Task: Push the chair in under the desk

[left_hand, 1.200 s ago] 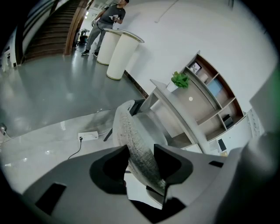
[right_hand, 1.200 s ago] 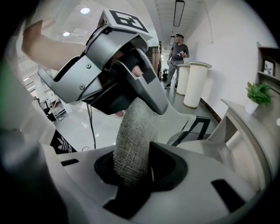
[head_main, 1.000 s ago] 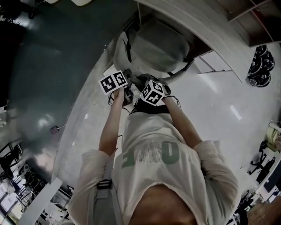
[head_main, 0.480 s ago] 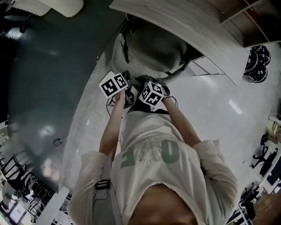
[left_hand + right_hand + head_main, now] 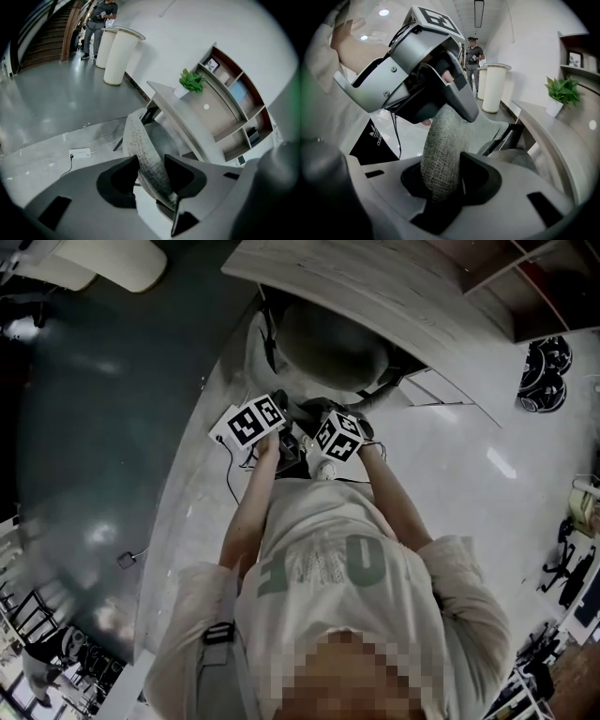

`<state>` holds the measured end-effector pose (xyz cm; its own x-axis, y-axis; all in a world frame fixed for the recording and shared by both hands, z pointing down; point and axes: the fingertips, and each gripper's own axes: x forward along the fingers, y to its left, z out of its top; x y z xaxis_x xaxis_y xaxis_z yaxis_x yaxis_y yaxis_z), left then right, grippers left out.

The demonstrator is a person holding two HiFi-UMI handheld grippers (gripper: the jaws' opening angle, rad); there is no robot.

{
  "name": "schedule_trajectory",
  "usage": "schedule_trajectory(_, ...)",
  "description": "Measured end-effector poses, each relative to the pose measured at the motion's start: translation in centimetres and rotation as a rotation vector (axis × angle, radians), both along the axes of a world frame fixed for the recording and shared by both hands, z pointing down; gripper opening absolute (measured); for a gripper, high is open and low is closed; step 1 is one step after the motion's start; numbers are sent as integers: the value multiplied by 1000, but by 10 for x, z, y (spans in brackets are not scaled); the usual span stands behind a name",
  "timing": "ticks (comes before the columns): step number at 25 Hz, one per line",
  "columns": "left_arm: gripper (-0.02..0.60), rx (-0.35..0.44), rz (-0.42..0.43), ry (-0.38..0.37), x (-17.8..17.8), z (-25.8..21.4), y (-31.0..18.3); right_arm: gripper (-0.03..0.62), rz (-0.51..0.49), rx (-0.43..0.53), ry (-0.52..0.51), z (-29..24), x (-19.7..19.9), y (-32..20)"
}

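The floor falls into three zones in the head view: glossy dark floor [image 5: 103, 381] at the left, a pale curved band [image 5: 183, 521] under the person, and shiny white floor [image 5: 469, 484] at the right. A pale wood-grain worktop [image 5: 394, 296] sweeps in a curve across the top. It carries a potted plant [image 5: 190, 82], with open shelving [image 5: 234, 98] on the wall behind it. Further off stand white round pedestals [image 5: 117, 56] with a person [image 5: 101, 18] beside them. A power strip [image 5: 79, 153] lies on the pale band, its cable trailing off.

The grey fabric chair [image 5: 323, 343] sits at the worktop's curved edge. Its seat is partly beneath the overhang, and its backrest [image 5: 140, 145] stands outside on the person's side. The left claw [image 5: 151, 168] is clamped across the backrest's top edge, both jaws touching the fabric. The right claw [image 5: 440, 180] grips the same padded edge just beside it, jaws pressed into the weave.

The white floor to the right is open, as is the dark floor to the left. The chair's dark leg is close to the worktop's base.
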<state>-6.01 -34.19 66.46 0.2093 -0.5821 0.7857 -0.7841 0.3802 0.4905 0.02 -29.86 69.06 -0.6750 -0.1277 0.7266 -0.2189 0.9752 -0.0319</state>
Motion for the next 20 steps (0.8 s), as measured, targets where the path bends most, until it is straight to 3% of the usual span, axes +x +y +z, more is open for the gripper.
schedule_trajectory(20,209,-8,85,53,45,-3,-35,117,-35,23,38,-1,45,-39)
